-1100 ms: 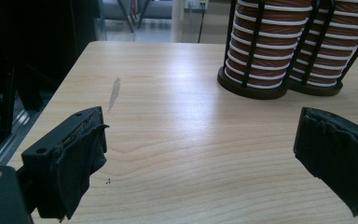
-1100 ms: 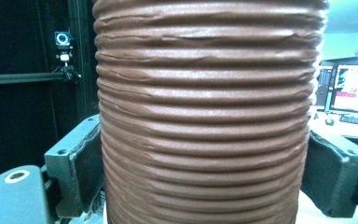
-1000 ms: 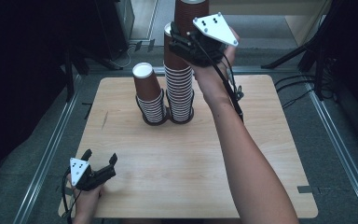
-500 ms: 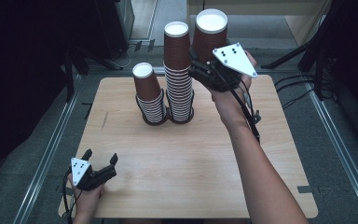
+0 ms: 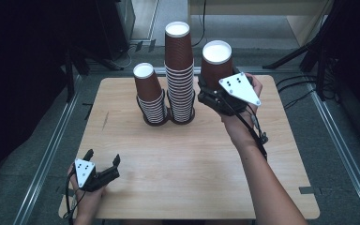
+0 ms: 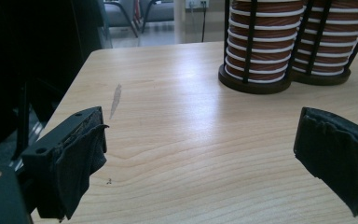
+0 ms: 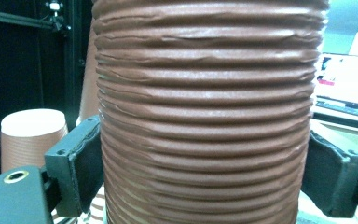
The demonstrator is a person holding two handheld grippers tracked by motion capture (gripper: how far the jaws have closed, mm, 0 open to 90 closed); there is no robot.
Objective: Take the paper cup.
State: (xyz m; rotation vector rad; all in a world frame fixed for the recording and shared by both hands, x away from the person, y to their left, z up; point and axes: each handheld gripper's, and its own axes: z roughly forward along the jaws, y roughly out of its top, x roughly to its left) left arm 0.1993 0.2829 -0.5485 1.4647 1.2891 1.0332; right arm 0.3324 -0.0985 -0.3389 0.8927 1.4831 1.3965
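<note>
In the high view, the right gripper (image 5: 212,96) is held above the far right part of the light wooden table (image 5: 192,159), its jaws clamped on a brown ribbed paper cup (image 5: 215,63) turned upside down, white base uppermost. The cup stands just right of two stacks of the same upturned cups in a dark double wire holder (image 5: 168,115): a tall stack (image 5: 179,70) nearest the cup and a short stack (image 5: 149,93) on the far side of it. The left gripper (image 5: 104,164) rests at the near left corner of the table, jaws spread apart, holding nothing, well apart from the cups.

In the left gripper view, the two black padded jaws stand wide, with bare table between them; the holder base (image 6: 256,84) and lower cup rims sit ahead to the right.

In the right gripper view, the ribbed cup wall (image 7: 207,116) sits between the jaws, touching both pads; the short stack's top (image 7: 32,135) shows at the left.
</note>
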